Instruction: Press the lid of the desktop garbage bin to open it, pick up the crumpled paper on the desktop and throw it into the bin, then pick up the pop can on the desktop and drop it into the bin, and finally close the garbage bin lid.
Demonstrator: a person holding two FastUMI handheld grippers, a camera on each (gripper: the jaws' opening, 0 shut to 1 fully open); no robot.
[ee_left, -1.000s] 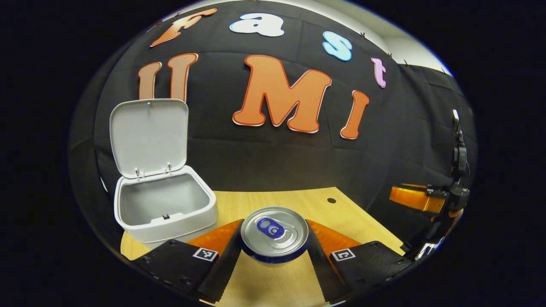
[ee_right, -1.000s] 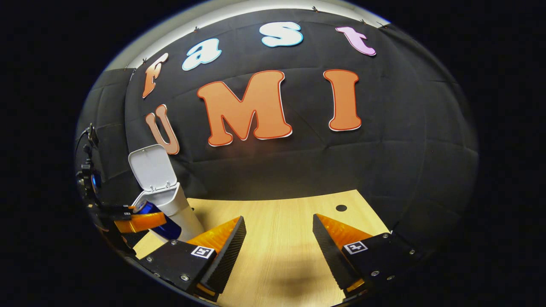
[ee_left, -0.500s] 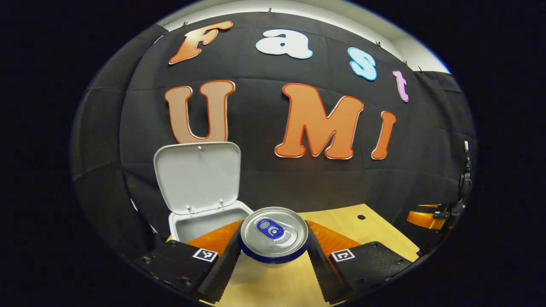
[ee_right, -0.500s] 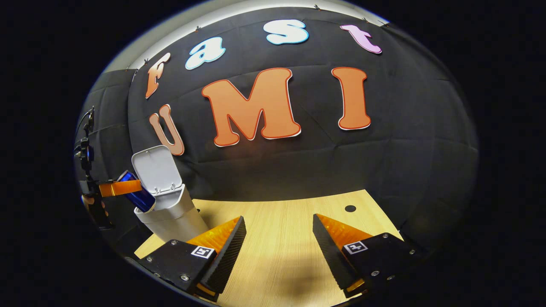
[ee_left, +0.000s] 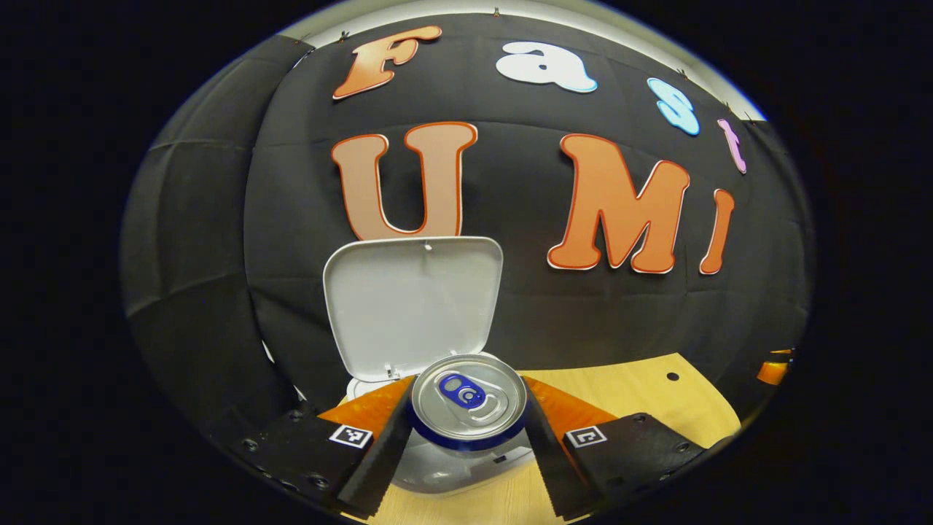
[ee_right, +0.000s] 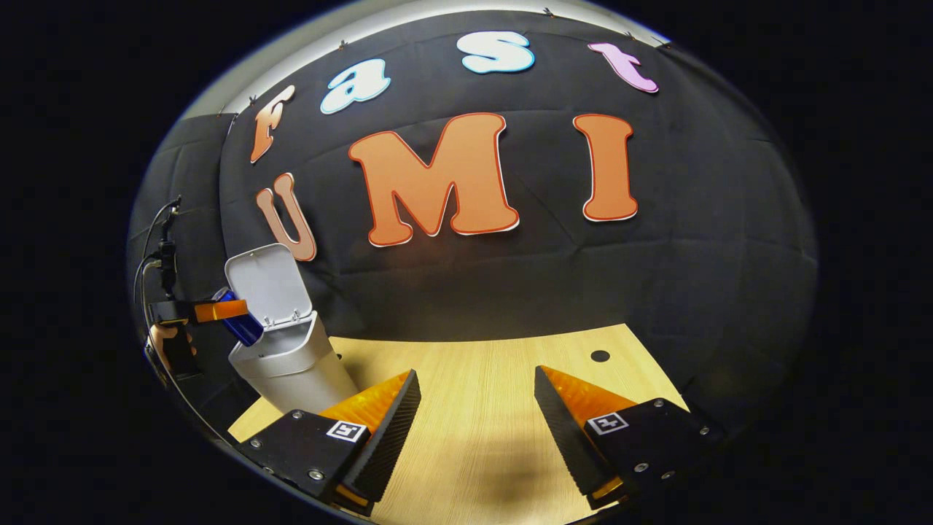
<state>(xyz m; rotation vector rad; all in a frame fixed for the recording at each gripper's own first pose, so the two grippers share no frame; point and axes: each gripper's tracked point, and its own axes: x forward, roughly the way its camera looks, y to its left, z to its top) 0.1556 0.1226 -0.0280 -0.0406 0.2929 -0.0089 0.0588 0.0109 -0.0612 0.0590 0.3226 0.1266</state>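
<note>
Left gripper view: the left gripper (ee_left: 467, 430) at 6 o'clock is clamped on the pop can (ee_left: 468, 397), both fingers pressing its sides just under the top rim, so the silver top and blue pull tab face the camera; gripping the sides keeps the can steady and lets it fall free once the fingers spread. Behind the can, toward 11 o'clock, the white lid (ee_left: 412, 302) of the desktop garbage bin (ee_left: 437, 467) stands upright on its rear hinge, out of the way. The bin's white body shows beneath the can and between the fingers, so I judge the can is carried over the opening for the drop; the opening itself is hidden by the can. Light wooden desktop (ee_left: 641, 394) runs to 4 o'clock, with a small dark hole near its far edge. Right gripper view: the right gripper (ee_right: 477, 430) at 6 o'clock has its fingers spread wide with nothing between them, hovering over bare desktop, probably parked clear so it doesn't crowd the bin. At 9 o'clock the bin sits at the desk's edge with its lid up, and the left gripper reaches in from the side, a hand (ee_right: 169, 343) below it, holding the blue can tilted, just above the bin's mouth and in front of the lid. Crumpled paper isn't on the visible desktop; likely inside the bin, can't confirm. Left to do: release the can, shut the lid.
</note>
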